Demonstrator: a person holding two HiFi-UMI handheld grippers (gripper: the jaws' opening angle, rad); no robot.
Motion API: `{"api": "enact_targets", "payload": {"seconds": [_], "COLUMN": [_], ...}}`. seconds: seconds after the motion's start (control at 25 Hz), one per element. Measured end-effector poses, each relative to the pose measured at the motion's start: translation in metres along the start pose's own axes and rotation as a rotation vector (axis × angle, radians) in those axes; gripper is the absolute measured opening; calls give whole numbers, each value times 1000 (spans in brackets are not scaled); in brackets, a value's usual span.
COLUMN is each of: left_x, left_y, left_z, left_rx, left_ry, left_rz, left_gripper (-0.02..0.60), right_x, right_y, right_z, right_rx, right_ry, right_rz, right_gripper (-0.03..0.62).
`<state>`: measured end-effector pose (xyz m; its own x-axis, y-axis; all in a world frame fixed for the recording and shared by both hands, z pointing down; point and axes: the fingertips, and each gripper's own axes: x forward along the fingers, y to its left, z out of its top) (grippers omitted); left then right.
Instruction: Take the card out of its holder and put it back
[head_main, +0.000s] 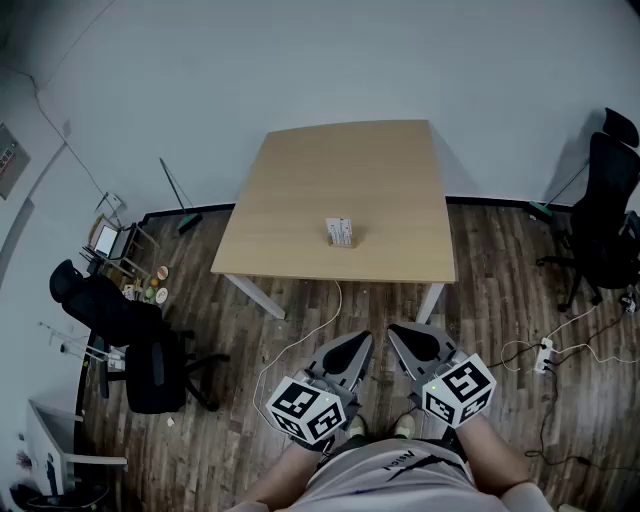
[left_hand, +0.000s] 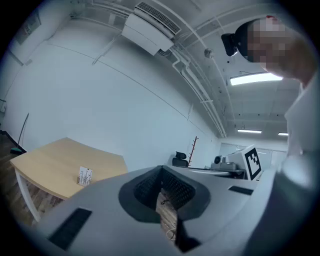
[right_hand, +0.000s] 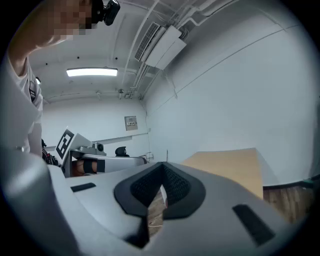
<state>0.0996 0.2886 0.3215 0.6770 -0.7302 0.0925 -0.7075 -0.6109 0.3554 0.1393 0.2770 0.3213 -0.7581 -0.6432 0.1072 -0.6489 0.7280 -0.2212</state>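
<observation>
grippers first: left gripper (head_main: 358, 345) and right gripper (head_main: 402, 338) both have their jaws pressed together at the tips, nothing between them. each gripper's own view shows only a sliver of wood floor (head_main: 500, 300) through the slot behind the tips. both sit low and close to the person's body, pointing roughly level toward the table (head_main: 300, 190), well short of its near edge.

card (head_main: 340, 229) stands upright in its holder (head_main: 339, 243) on the table, near the front edge, about mid-width. left gripper view has the card (left_hand: 85, 175) off to the left. right gripper view shows only a bare part of the table, no card.

step: my read is nothing has started, this is the approach ahead of the pull-out. card looks fully seated.

next move needs:
- step in to the table and open one pair of jaws
- come at the card's top edge from above, pinch the card only
- other gripper probably has to pin the holder. it looks small and light, and would likely lift with the card
- card is thin, so the pinch must land square on its faces or it slips
</observation>
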Motion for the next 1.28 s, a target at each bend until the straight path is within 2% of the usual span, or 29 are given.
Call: {"api": "enact_targets", "payload": {"seconds": [0.64, 1.0, 1.28], "left_x": [23, 17, 32], "left_y": [-18, 14, 51], "left_z": [-6, 1, 5], "left_rx": [11, 20, 16], "left_ry": [-1, -27, -31], "left_rz": [29, 145, 145], "left_gripper": [12, 12, 12], "right_x": [-25, -20, 22], "right_y": [-21, -53, -67], "right_z": [1, -1, -6], "right_rx": [35, 95, 93], "right_ry": [-13, -31, -5], "right_rz": [68, 65, 69], "right_gripper": [12, 12, 12]}}
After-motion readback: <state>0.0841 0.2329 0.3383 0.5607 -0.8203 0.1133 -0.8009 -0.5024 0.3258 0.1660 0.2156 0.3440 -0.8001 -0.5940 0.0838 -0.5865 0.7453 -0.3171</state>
